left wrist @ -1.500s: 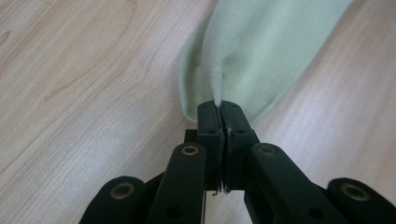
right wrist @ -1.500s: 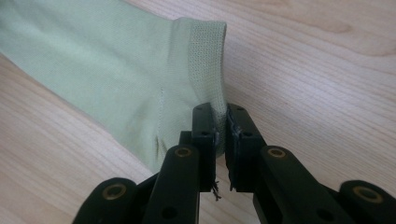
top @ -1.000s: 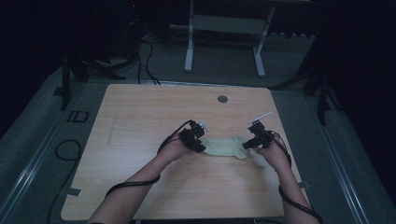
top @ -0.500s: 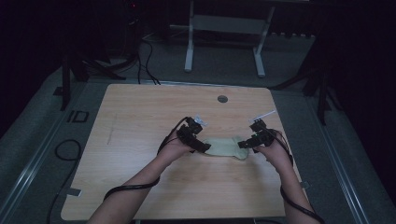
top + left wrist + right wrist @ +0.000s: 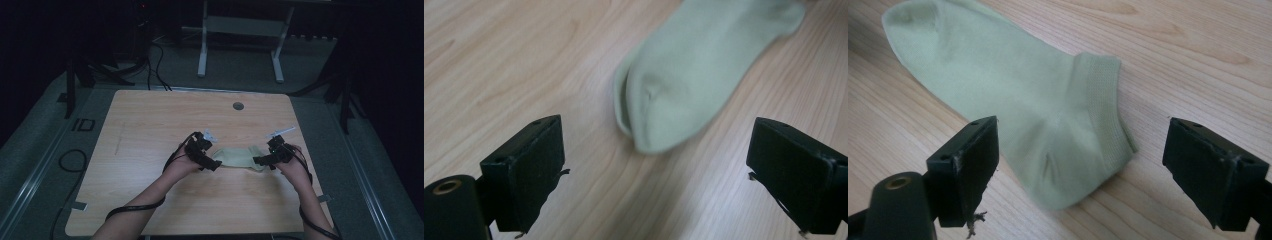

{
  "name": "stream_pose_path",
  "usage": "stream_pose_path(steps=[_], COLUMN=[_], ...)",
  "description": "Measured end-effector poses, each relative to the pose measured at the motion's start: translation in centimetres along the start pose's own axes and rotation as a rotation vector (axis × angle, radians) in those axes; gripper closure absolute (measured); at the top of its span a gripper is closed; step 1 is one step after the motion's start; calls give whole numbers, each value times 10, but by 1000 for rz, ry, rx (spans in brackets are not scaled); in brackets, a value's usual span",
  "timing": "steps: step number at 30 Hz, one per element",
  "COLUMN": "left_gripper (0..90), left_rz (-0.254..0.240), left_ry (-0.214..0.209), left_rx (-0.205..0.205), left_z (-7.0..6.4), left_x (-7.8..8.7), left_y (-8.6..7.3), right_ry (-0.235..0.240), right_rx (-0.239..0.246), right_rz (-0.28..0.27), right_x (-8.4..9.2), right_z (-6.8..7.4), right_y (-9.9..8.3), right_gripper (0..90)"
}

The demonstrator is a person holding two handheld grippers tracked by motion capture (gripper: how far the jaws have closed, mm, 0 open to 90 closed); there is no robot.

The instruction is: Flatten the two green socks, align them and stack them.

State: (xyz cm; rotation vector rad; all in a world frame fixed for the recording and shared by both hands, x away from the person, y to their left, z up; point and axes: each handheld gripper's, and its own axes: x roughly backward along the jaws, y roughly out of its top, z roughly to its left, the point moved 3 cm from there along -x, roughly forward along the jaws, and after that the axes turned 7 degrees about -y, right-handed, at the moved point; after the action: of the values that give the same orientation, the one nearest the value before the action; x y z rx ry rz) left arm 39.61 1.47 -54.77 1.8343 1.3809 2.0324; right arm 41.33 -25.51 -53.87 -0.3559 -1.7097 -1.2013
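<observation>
A pale green ankle sock [image 5: 239,157] lies flat on the wooden table [image 5: 150,130], right of centre. My left gripper [image 5: 214,164] is at its left end and my right gripper [image 5: 258,161] at its right end. In the left gripper view the rounded toe end [image 5: 659,110] lies on the wood ahead of the wide jaws of the left gripper [image 5: 654,175], and the pads are clear of it. In the right gripper view the ribbed cuff end [image 5: 1088,125] lies between the spread jaws of the right gripper [image 5: 1080,170], untouched. Both pairs of jaws have just been opening, and nothing is gripped.
A small round grommet [image 5: 238,106] sits in the tabletop near the far edge. Beyond the table stand a white metal frame [image 5: 202,50] and dark stands. Cables [image 5: 70,160] lie on the floor at the left. Bare wood stretches left of and behind the sock.
Both grippers have opened their jaws and let go of the sock's ends. The sock now rests loose on the table. The hands have barely shifted.
</observation>
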Motion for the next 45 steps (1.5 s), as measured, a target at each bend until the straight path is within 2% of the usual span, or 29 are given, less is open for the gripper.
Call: stream_pose_path(steps=[3, 5, 7, 11, 16, 18, 19, 26, 30, 36, 38, 45], left_gripper=[84, 85, 85, 83, 80, 79, 80, 80, 80, 80, 80, 80], left_rz=[-4, 12, 23, 33, 5, 5, 10, 2, -2, -26, -27, -52], left_ry=[-22, -21, -33, -11, 14, 14, 24, 26, 51, 65, 68, 99], left_rx=[18, 8, 19, 10, 21, 21, 24, 44, 40, 68, 72, 111], left_z=[-1, -1, -1, -3, -5, -5, -5, -5, -5, -5, -5, -3], left_x=[2, 3, 4, 10, 22, 22, 27, 35, 42, 53, 55, 71], left_y=[-6, -11, -16, -27, -44, -44, -54, -79, -91, -108, -111, -136], right_ry=[3, -13, -17, -10, -19, -27, -34, -52, -52, -57, -69, -97], right_rx=[19, 42, 40, 32, 20, 19, 17, -2, -12, -38, -53, -84], right_rz=[-10, -16, -14, -10, -27, -26, -27, -45, -60, -75, -87, -111], right_x=[1, 1, 2, 6, 13, 14, 17, 29, 33, 35, 36, 41], right_z=[-2, -3, -4, -8, -14, -15, -16, -21, -20, -21, -22, -22], right_y=[-5, -10, -14, -24, -38, -41, -46, -64, -75, -91, -100, -122], right_gripper=[145, 145, 145, 142, 136, 136, 125, 125, 125, 122, 121, 120])
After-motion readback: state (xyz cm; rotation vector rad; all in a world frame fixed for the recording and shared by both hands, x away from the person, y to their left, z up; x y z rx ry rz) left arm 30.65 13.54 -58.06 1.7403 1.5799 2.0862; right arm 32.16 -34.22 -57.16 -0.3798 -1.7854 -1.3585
